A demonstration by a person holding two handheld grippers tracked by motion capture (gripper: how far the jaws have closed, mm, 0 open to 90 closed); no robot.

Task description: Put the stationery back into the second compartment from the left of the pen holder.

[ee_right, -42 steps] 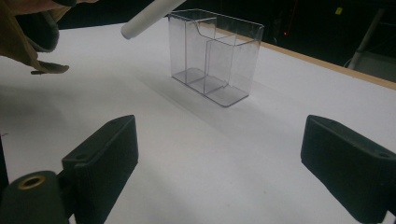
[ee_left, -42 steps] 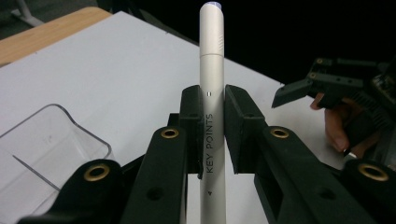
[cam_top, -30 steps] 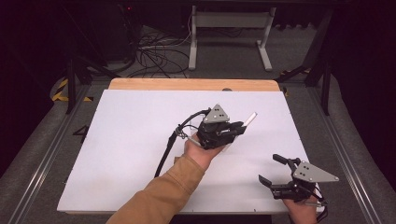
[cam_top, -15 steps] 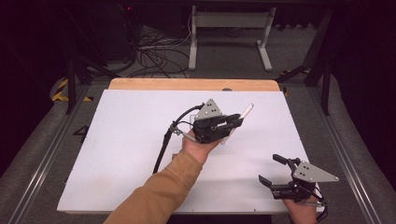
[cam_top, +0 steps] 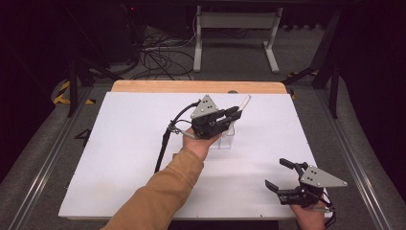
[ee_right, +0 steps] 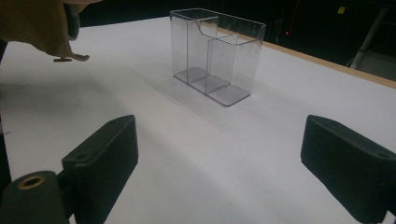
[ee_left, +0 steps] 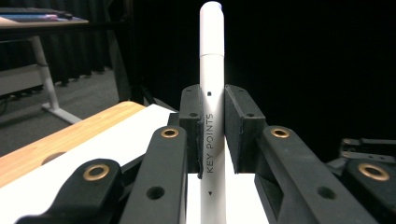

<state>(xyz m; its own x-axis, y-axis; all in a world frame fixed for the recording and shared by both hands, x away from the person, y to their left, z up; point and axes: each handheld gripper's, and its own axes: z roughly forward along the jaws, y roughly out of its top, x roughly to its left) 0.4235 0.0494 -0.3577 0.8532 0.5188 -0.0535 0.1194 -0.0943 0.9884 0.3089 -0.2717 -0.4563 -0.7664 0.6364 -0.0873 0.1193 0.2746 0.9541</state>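
A white pen (ee_left: 212,70) marked KEY POINTS stands upright between the black jaws of my left gripper (ee_left: 212,126), which is shut on its barrel. From above, the left gripper (cam_top: 233,114) hovers over the middle of the white table, with the pen (cam_top: 244,102) sticking out past its tips. Just beneath it stands a clear plastic holder (cam_top: 226,140) with several compartments, partly hidden by the gripper. In the right gripper view the holder (ee_right: 217,56) sits ahead, empty. My right gripper (cam_top: 278,173) rests near the table's front right edge, open, with nothing between its wide-set jaws (ee_right: 219,154).
The white table top (cam_top: 119,158) has a wooden strip (cam_top: 158,86) along its far edge. A black cable (cam_top: 163,148) trails from the left gripper across the table. A tan sleeve (cam_top: 163,191) reaches in from the front. Beyond the table are dark floor, cables and a desk frame (cam_top: 234,19).
My left gripper has carried the pen a little farther away and to the left, over the clear holder. The right gripper has stayed put.
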